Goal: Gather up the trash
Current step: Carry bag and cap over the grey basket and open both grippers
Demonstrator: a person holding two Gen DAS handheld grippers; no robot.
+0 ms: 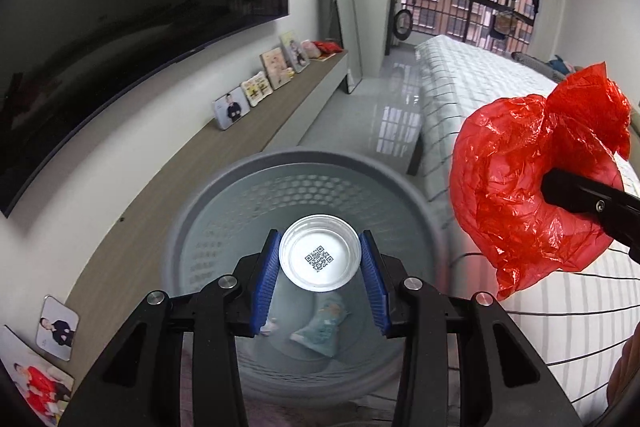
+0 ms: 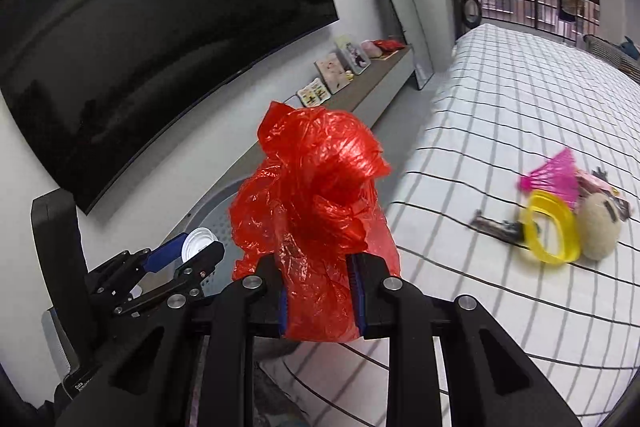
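From the left wrist view, the left gripper (image 1: 320, 259) points down at frame centre, its blue pads clamped on a small round clear plastic cup with a QR-coded base (image 1: 319, 253), held over the grey perforated plastic basket (image 1: 208, 211). At right, a crumpled red plastic bag (image 1: 532, 179) hangs.

In the right wrist view, the right gripper (image 2: 318, 291) pinches that bag at lower centre, beside the white checked bed (image 2: 480, 131).

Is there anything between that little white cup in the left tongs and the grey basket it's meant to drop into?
Nothing visible. The white cup, gripped by the left tongs, hangs directly over the open grey basket. The red plastic bag sits off to the right.
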